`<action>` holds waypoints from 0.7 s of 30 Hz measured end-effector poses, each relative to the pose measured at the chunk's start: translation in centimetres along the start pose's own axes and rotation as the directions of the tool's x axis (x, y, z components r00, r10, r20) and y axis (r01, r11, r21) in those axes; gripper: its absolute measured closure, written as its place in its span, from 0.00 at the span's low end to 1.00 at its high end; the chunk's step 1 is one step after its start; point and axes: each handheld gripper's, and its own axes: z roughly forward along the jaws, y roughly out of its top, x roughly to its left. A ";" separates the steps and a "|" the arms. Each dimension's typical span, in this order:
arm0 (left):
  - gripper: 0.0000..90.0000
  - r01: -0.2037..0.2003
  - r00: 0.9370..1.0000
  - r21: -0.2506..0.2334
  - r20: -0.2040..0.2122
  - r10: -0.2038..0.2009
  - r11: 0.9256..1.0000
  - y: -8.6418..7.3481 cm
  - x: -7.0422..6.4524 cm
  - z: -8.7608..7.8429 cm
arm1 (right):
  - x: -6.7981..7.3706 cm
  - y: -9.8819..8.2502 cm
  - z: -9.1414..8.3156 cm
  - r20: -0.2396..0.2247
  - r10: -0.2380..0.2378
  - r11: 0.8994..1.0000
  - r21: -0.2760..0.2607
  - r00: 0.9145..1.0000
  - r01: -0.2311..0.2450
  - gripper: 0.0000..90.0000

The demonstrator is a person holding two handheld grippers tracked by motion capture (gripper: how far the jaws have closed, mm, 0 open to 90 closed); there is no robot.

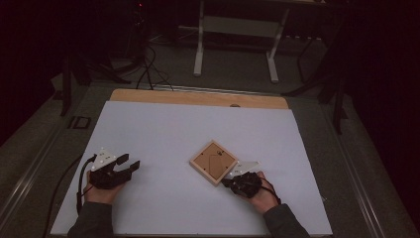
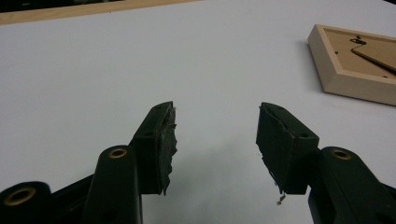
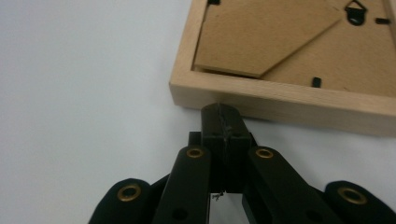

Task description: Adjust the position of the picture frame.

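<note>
Near the middle of the white surface [image 1: 163,129], a little toward my right, lies the wooden picture frame [image 1: 214,162], face down, so its brown backing board [image 3: 327,51] looks up at me. It sits turned like a diamond in the high view, one corner pointing back at me. On the backing I see a folded stand flap [image 3: 261,35], a small black hanging loop [image 3: 356,11] and little black clips at the rim. My right hand-held gripper [image 3: 223,116] has its jaws pressed together with nothing between them, and their joined tip sits right at the frame's near wooden side, close to one corner; I cannot tell for sure whether it touches the wood or stops just short. In the high view that right hand-held gripper [image 1: 229,182] lies low at the frame's lower right edge, my right hand [image 1: 257,191] behind it, its pale three-cornered plate [image 1: 244,167] beside the frame. My left hand-held gripper [image 2: 215,135] rests well apart from the frame, out toward the left side of the surface, its jaws spread and holding nothing, the torn dark pads [image 2: 167,144] facing each other over bare white. From there the frame shows off to the right. Beyond the white sheet a strip of wooden edge [image 1: 198,97] runs along the far side.
</note>
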 end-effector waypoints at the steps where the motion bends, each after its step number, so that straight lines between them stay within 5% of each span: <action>1: 0.53 0.000 1.000 0.000 0.001 0.000 1.000 0.0 0.0 0.0 | 0.0 0.1 0.0 0.000 -0.006 1.000 0.003 1.000 0.006 1.00; 4: 0.53 0.002 1.000 -0.002 0.004 -0.002 1.000 0.0 0.1 -0.1 | -0.7 0.1 -0.6 0.021 0.002 1.000 -0.011 1.000 -0.002 1.00; 8: 0.53 0.004 1.000 -0.001 0.003 -0.004 1.000 0.0 0.1 -0.1 | -2.9 0.2 -2.0 0.087 0.081 0.994 -0.082 0.993 -0.074 1.00; 13: 0.53 0.001 1.000 0.000 0.004 -0.001 1.000 0.0 0.0 0.0 | -5.6 0.2 -2.5 0.167 0.168 0.980 -0.133 0.971 -0.147 1.00; 21: 0.53 0.003 1.000 -0.001 0.003 -0.003 1.000 0.0 0.0 -0.1 | -7.9 0.1 -1.8 0.210 0.264 0.959 -0.160 0.942 -0.233 1.00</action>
